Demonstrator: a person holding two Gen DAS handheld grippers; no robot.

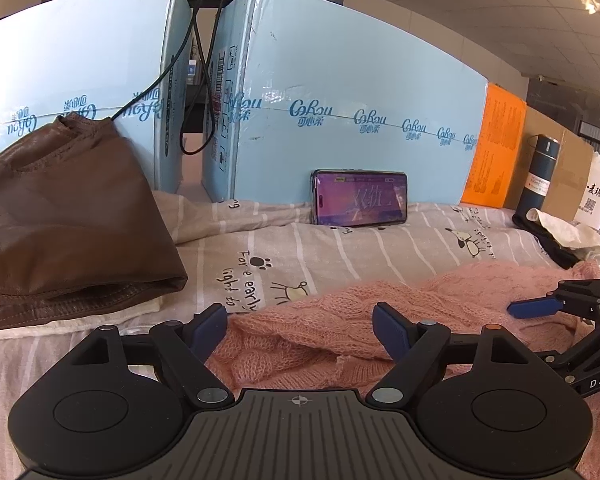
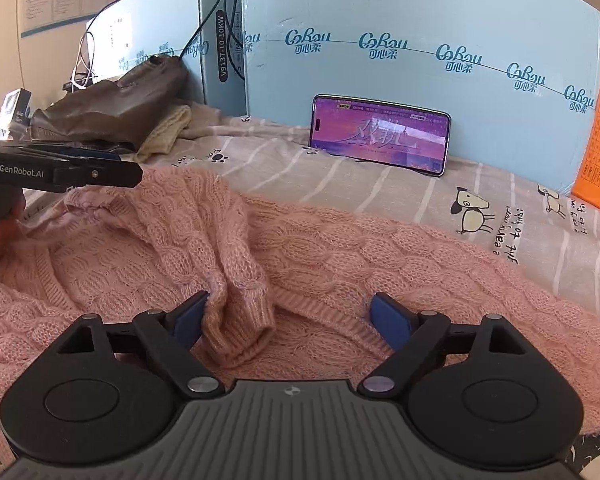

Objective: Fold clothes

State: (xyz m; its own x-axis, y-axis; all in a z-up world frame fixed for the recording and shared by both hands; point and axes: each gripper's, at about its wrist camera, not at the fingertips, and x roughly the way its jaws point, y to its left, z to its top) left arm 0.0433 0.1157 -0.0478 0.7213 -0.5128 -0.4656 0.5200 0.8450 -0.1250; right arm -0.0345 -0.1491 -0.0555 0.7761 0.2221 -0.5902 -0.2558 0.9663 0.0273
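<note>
A pink cable-knit sweater (image 1: pixel 440 292) (image 2: pixel 360 248) lies spread on a striped, cartoon-printed sheet (image 1: pixel 320 248). One sleeve (image 2: pixel 220 236) is folded across the body, and its ribbed cuff (image 2: pixel 240 336) lies between my right gripper's fingers. My right gripper (image 2: pixel 290 306) is open; the cuff rests against the left pad (image 2: pixel 188 316) and is clear of the right pad. My left gripper (image 1: pixel 300 320) is open just above the sweater's edge, with nothing clamped. The right gripper (image 1: pixel 540 304) shows side-on in the left wrist view, and the left gripper (image 2: pixel 134 174) shows side-on in the right wrist view.
A folded brown leather jacket (image 1: pixel 60 220) (image 2: pixel 116 108) sits at the left. A lit phone (image 1: pixel 359 199) (image 2: pixel 380 136) leans on light blue cartons (image 1: pixel 360 100). An orange box (image 1: pixel 496 148), a dark bottle (image 1: pixel 540 176) and black and white cloths (image 1: pixel 560 236) stand at the right. Cables hang between the cartons.
</note>
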